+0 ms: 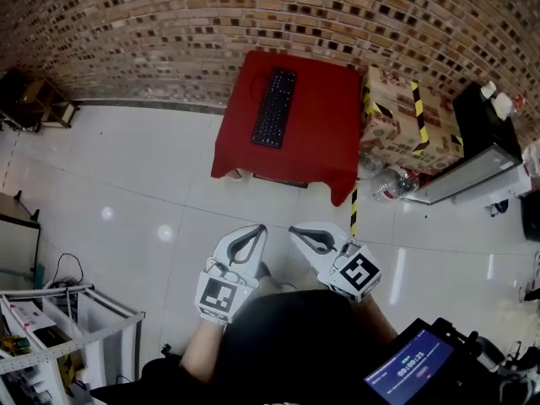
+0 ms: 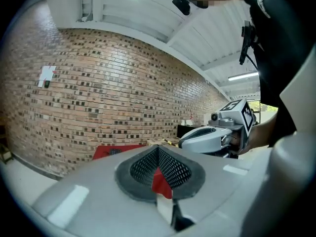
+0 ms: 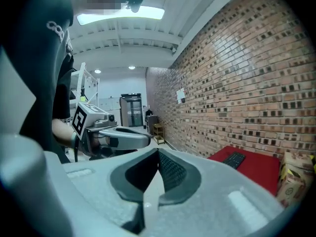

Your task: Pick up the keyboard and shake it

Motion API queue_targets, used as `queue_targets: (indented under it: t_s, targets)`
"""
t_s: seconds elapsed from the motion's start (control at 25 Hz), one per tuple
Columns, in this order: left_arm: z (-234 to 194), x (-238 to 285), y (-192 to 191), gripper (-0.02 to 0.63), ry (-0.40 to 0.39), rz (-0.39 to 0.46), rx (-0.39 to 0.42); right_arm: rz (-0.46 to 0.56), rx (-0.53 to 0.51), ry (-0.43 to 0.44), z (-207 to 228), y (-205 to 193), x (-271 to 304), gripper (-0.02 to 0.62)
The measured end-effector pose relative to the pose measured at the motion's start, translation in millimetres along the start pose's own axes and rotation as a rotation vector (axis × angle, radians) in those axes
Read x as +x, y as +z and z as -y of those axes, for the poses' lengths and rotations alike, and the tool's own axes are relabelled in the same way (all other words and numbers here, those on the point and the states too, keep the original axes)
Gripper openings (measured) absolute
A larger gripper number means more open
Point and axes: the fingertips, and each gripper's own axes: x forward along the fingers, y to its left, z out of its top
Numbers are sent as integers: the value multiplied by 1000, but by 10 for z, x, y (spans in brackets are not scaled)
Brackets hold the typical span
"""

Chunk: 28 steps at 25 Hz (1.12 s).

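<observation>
Surroundings along the brick wall.
A red-draped table stood against the wall on a white tiled floor. A cardboard box with yellow-black tape sat just beside it, a clear plastic bottle lay near the box, and a metal rack stood well apart.

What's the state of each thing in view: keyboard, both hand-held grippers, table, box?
keyboard: lying flat on the red table, not yet picked up.
left hand-held gripper: shut, empty, well short of the table.
right hand-held gripper: shut, empty, well short of the table.
red table: standing by the brick wall, cloth-covered, keyboard on it.
cardboard box: on the floor beside the table.
</observation>
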Motion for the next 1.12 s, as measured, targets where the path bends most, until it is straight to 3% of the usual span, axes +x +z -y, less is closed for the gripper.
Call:
queue_targets:
  t_s: [0.36,0.8,1.12]
  targets:
    - [362,129,56,15,57,11,-35,44,-80,96,-47,176,-274,-10]
    - [1215,714,10,15,37,-33,-21,66,-16,53,439,-218,-1215,-11]
    - [1603,914,24,15,-15,-25,-18,51,-16,34,562,-352,-1537,-11]
